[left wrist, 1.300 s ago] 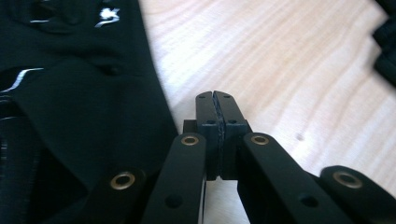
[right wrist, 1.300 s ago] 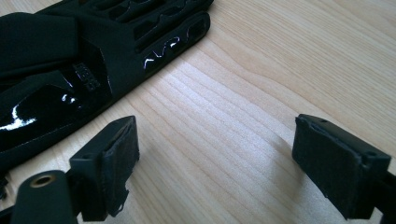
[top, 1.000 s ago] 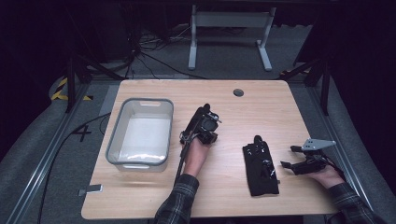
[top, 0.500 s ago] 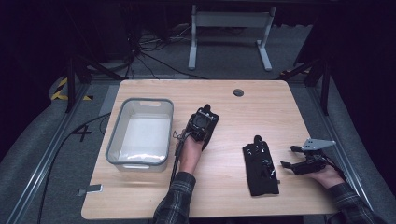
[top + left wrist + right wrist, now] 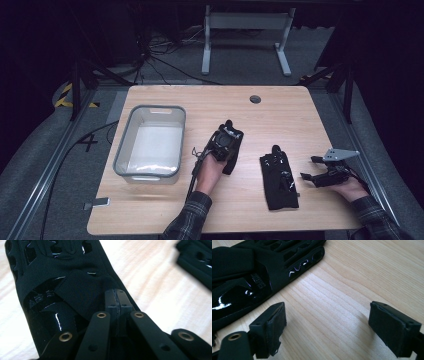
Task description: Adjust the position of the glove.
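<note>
A black glove [image 5: 62,277] with glossy patches is pinched at its cuff by my left gripper [image 5: 117,293], whose jaws are pressed together on the fabric. In the high view my left gripper [image 5: 227,132] is at the table's middle, just right of the bin, with the held glove [image 5: 231,164] dark beneath it. A second black glove [image 5: 279,177] lies flat on the wood to the right. My right gripper [image 5: 307,167] stands open beside that glove's right side, apart from it. The right gripper view has the glove [image 5: 249,272] at upper left and bare wood between the spread jaws of my right gripper [image 5: 327,322].
A clear plastic bin [image 5: 120,150] with a grey rim sits at the table's left, nothing visible inside. The wooden table [image 5: 280,115] has a round cable hole [image 5: 255,99] near its far edge. A small grey item [image 5: 97,203] lies at the front left corner.
My left gripper, still gripping its glove, has shifted slightly right and toward the person. The right gripper and the second glove have stayed put.
</note>
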`<state>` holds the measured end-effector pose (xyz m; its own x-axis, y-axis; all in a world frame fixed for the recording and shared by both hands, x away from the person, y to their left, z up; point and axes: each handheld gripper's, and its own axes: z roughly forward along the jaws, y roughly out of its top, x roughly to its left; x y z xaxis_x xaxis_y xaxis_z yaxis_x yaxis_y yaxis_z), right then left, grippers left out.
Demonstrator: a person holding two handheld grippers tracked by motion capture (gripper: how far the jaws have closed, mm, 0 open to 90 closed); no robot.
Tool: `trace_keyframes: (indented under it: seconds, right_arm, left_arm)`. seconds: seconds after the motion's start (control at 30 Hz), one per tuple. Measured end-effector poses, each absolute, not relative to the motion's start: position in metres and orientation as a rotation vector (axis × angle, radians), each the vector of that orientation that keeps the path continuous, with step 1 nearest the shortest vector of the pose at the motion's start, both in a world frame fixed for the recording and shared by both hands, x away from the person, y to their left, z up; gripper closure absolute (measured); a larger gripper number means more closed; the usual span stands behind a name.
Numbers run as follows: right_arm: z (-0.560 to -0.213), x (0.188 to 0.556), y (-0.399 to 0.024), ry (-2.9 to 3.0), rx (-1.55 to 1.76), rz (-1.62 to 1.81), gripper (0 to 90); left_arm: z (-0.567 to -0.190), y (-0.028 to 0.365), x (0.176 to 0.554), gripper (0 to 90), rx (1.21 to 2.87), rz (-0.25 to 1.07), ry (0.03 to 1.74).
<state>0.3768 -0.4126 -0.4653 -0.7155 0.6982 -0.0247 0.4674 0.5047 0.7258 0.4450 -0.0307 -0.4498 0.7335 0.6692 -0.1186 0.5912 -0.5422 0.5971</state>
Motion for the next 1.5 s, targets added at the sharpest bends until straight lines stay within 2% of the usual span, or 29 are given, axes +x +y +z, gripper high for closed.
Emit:
trace_keyframes:
  seconds: [0.5, 1.07, 1.17, 1.37, 1.5]
  right_arm:
    - [-0.465, 0.377, -0.413, 2.436, 0.977, 1.034, 15.2]
    - [-0.465, 0.377, -0.412, 2.436, 0.975, 1.034, 15.8]
    - [-0.464, 0.376, -0.412, 2.449, 0.955, 1.041, 24.4]
    - [-0.452, 0.370, -0.406, 2.510, 0.924, 1.101, 53.6]
    - [-0.448, 0.362, -0.391, 2.579, 0.837, 1.147, 68.9]
  left_arm:
    - [-0.451, -0.047, 0.409, 89.9, 2.330, 0.044, 0.818]
    - [-0.444, -0.044, 0.385, 89.5, 2.305, 0.041, 0.794]
    - [-0.435, -0.034, 0.386, 89.2, 2.266, 0.079, 0.813]
    - [-0.434, -0.012, 0.395, 89.6, 2.255, 0.150, 0.903]
    - [-0.441, -0.009, 0.399, 89.6, 2.299, 0.172, 0.946]
